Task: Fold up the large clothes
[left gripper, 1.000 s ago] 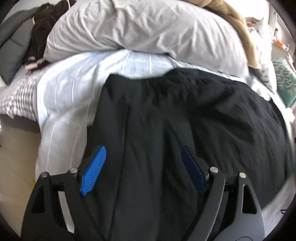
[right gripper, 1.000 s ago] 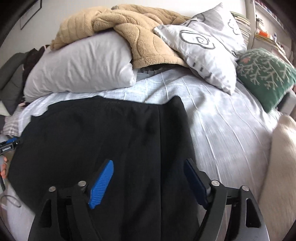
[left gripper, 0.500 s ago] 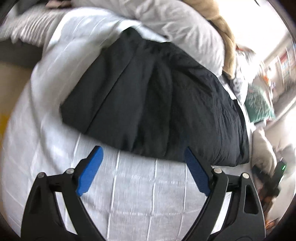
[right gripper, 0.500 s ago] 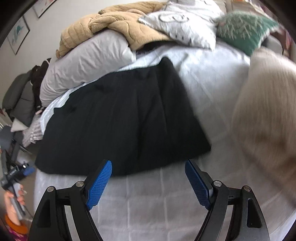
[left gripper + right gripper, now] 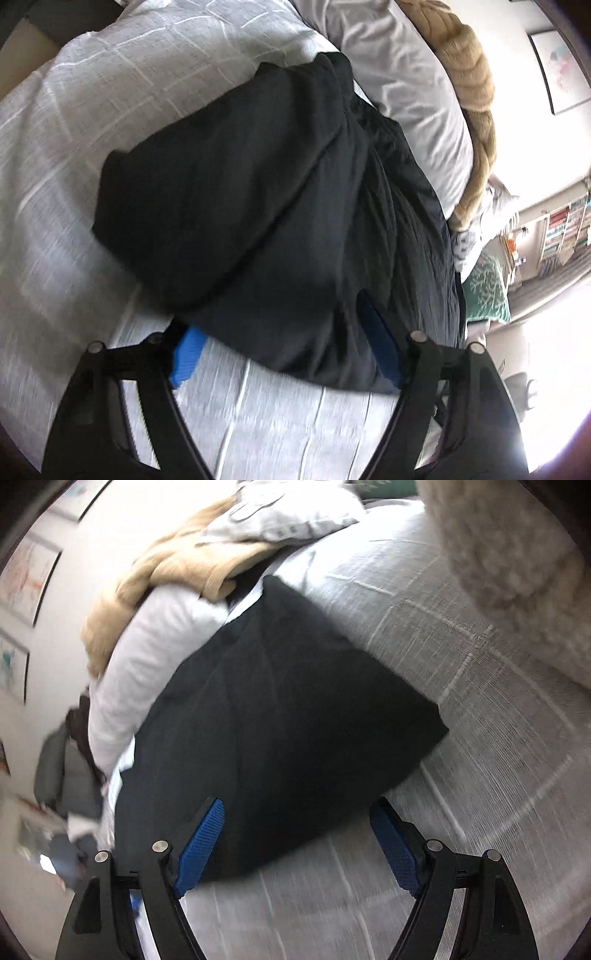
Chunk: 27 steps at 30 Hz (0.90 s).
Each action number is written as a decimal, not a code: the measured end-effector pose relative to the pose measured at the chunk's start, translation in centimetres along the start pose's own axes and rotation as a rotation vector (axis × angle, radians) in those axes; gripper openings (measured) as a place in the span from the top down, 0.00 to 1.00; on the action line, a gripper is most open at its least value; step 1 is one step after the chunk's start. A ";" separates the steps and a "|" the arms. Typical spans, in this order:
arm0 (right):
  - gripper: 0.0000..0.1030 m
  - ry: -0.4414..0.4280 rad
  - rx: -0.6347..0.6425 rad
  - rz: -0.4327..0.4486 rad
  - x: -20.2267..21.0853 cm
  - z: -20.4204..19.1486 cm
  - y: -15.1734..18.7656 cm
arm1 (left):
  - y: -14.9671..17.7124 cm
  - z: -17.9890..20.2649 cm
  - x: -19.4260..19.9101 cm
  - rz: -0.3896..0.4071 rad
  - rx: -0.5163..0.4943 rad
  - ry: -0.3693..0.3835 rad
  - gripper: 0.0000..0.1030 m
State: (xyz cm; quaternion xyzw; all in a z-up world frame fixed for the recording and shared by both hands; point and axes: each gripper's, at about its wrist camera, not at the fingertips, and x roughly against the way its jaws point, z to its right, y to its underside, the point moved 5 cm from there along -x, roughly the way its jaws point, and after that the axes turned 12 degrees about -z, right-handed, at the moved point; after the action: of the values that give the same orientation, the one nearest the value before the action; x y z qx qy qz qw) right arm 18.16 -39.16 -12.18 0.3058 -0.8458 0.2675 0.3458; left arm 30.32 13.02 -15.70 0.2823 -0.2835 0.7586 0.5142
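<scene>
A folded black garment (image 5: 280, 206) lies on a bed covered with a white windowpane-check sheet (image 5: 92, 110), its far edge close against a grey pillow (image 5: 402, 88) on which a tan fleece blanket (image 5: 476, 96) is heaped. Left wrist view: the left tongs (image 5: 286, 350) straddle the near hem of the garment; the jaws have just been closing, with the cloth edge lying between the blue pads (image 5: 186, 356), the right-hand pad partly covered by a fold of fabric. The pads do not visibly pinch the cloth, so the tongs read as open around the hem. A green patterned cushion (image 5: 484, 295) and bookshelves (image 5: 561, 232) appear at the right margin, and a framed picture (image 5: 557, 70) hangs on the wall. Right wrist view: the right tongs (image 5: 295, 843) stand wide open over the garment's (image 5: 280, 720) near corner, one pad above the black cloth, the other above bare sheet (image 5: 480, 686); nothing is gripped. A pale fluffy cushion (image 5: 517, 554) fills the upper right, and a grey printed pillow (image 5: 288, 513) rests on the blanket (image 5: 162, 576). Both views are motion-blurred.
</scene>
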 end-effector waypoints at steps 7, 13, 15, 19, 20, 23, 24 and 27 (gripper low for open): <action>0.40 0.039 -0.067 0.042 -1.7 -0.5 -1.5 | -1.4 -1.1 -0.3 0.084 0.126 0.039 0.54; 0.74 0.151 0.055 0.103 0.3 -3.6 -1.1 | -0.9 2.0 2.7 0.169 0.061 -0.041 0.77; 0.75 0.144 0.072 0.121 1.8 -4.5 -1.1 | -0.6 2.6 4.5 0.183 0.044 -0.052 0.77; 0.76 0.138 0.106 0.122 5.0 -6.4 -0.1 | 0.8 3.2 8.4 0.181 0.019 -0.046 0.77; 0.76 0.135 0.111 0.116 5.7 -6.7 0.4 | 1.4 3.1 9.2 0.177 0.012 -0.048 0.77; 0.76 0.128 0.122 0.088 7.5 -6.9 2.2 | 3.9 2.7 11.5 0.164 -0.014 -0.060 0.77; 0.76 0.126 0.129 0.077 8.0 -6.8 3.1 | 4.8 2.4 12.1 0.161 -0.024 -0.065 0.77; 0.76 0.134 0.153 0.039 9.1 -6.5 5.8 | 7.8 1.4 13.8 0.149 -0.047 -0.083 0.77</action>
State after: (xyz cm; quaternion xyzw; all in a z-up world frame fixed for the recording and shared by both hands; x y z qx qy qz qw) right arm 11.59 -33.99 -2.81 0.2962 -0.8038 0.3576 0.3718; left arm 18.89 18.20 -5.91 0.2794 -0.3424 0.7756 0.4508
